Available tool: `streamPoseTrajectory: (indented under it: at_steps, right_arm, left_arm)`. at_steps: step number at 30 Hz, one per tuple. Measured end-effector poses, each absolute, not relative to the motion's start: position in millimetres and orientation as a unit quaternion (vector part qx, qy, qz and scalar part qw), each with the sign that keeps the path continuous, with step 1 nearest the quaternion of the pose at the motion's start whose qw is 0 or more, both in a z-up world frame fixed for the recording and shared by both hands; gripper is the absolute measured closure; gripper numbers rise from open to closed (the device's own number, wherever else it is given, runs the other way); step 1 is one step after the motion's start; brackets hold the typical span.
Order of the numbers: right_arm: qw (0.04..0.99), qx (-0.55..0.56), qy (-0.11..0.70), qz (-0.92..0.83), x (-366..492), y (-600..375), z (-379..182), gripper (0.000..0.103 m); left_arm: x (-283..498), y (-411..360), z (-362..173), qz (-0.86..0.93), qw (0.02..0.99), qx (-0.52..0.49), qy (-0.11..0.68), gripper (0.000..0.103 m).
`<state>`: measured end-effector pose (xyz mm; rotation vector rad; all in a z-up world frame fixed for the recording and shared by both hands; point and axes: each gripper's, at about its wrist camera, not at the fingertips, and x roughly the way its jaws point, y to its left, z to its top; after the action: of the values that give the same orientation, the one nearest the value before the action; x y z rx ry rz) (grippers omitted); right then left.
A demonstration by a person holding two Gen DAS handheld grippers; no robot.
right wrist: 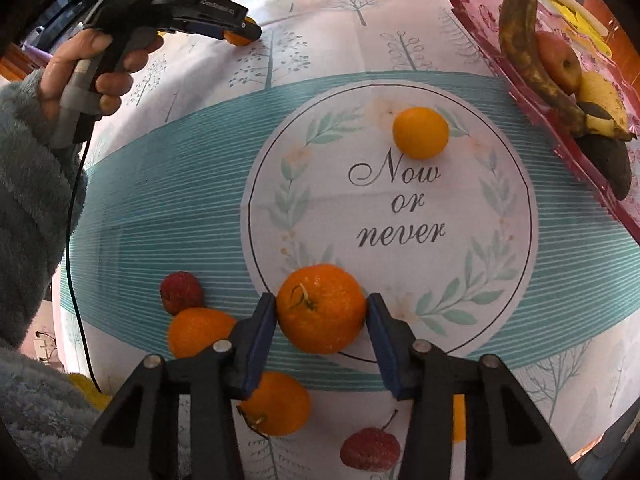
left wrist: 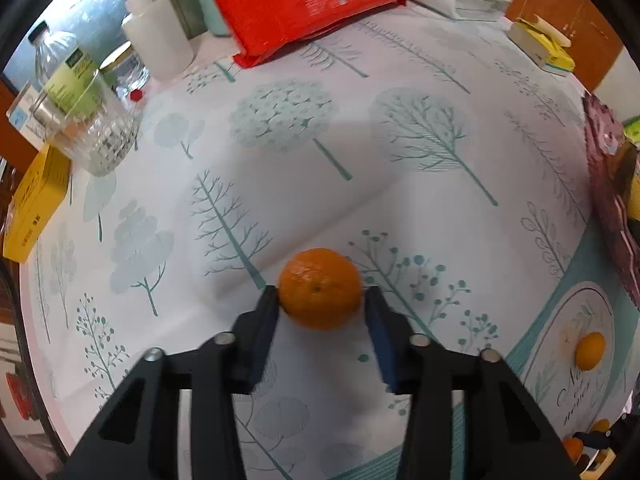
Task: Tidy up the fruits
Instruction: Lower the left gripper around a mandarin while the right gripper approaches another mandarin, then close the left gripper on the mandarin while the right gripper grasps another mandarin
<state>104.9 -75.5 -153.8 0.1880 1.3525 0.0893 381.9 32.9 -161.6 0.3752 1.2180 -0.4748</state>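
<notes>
Both hand-held grippers (left wrist: 321, 294) (right wrist: 321, 304) pinch oranges (left wrist: 320, 289) (right wrist: 321, 307) — tablecloth (left wrist: 400, 200) beneath.

yellow box (left wrist: 34, 204) cut off, jar (left wrist: 96, 136) blurred

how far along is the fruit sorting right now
Done: bananas and an apple already lie on the red tray. In hand: the left gripper and right gripper each pinch an orange on the table. Left: three more oranges and two small red fruits.
</notes>
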Motion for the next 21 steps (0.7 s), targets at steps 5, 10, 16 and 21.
streamPoseTrajectory:
  at_steps: [5,10,16,21]
  right_arm:
    - [0.781,0.075,0.618,0.042,104,-72,-153,0.057]
    - [0.790,0.066,0.608,0.040,102,-72,-152,0.058]
    - [0.802,0.063,0.593,0.031,88,-74,-144,0.059]
    - [0.823,0.068,0.563,0.023,76,-84,-120,0.060]
  left_arm:
    - [383,31,-165,-0.221,0.778,0.167,0.564,0.064]
    - [385,27,-166,-0.208,0.779,0.165,0.568,0.066]
    - [365,22,-148,-0.203,0.785,0.169,0.560,0.067]
    - [330,20,-100,-0.214,0.804,0.163,0.530,0.067]
